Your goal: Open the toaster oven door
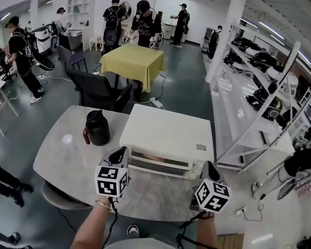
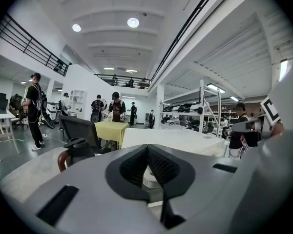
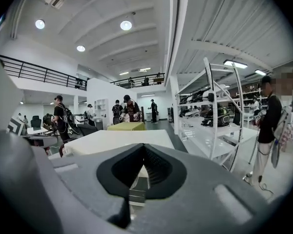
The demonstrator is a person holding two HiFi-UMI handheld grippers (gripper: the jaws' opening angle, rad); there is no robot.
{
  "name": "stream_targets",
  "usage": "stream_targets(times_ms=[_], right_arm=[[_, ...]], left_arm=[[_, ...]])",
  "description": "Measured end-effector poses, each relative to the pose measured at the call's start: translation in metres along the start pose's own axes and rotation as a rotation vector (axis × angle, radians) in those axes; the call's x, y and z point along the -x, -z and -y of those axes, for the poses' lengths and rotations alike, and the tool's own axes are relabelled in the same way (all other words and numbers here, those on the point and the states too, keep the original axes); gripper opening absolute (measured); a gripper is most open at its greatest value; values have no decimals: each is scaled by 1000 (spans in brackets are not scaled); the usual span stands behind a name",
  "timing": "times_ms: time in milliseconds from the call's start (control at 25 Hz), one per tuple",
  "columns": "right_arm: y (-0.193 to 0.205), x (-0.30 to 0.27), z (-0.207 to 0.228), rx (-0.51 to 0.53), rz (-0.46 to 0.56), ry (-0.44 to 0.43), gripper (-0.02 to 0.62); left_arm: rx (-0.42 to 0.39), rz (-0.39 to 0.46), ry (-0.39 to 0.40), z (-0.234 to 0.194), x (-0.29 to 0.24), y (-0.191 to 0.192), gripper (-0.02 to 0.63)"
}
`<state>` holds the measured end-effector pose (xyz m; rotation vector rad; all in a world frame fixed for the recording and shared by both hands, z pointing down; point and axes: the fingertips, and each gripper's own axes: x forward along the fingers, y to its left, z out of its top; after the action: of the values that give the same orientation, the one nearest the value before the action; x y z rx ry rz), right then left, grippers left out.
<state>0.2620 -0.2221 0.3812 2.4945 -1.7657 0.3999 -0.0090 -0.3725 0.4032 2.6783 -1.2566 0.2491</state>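
Observation:
A white toaster oven [image 1: 166, 133] stands on a pale marble-look table [image 1: 62, 160], its glass door [image 1: 158, 161] facing me and closed. My left gripper [image 1: 120, 153] hovers just before the door's left end, jaws shut with nothing in them. My right gripper [image 1: 211, 166] is off the oven's front right corner, also shut and empty. In the left gripper view the left gripper [image 2: 147, 147] points at the toaster oven [image 2: 178, 139] from close by. In the right gripper view the right gripper [image 3: 144, 146] looks along the toaster oven [image 3: 112, 141] from its right side.
A dark jug [image 1: 97, 127] with a brown handle sits on the table just left of the oven. Behind the table are a black chair [image 1: 96, 90] and a yellow-clothed table [image 1: 133, 61]. White shelving [image 1: 259, 97] runs along the right. Several people stand at the back.

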Motion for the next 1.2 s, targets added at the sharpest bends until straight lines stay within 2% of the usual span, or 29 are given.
stream_targets(times_ms=[440, 680, 720, 800, 880, 960, 1200], right_arm=[[2, -26, 10, 12, -24, 8, 5], [11, -20, 22, -4, -43, 3, 5], [12, -18, 24, -5, -45, 3, 5], [13, -14, 29, -7, -50, 3, 5], [14, -9, 33, -9, -53, 3, 5], [16, -5, 37, -10, -56, 5, 5], [23, 4, 52, -15, -64, 23, 5]], left_arm=[[28, -70, 49, -2, -24, 22, 6], [-7, -99, 70, 9, -18, 23, 6], [-14, -106, 81, 12, -17, 23, 14], [-35, -123, 113, 19, -16, 23, 101], [-89, -145, 154, 28, -16, 22, 103], [-177, -179, 212, 38, -17, 23, 120], [-533, -352, 397, 65, -23, 42, 182]])
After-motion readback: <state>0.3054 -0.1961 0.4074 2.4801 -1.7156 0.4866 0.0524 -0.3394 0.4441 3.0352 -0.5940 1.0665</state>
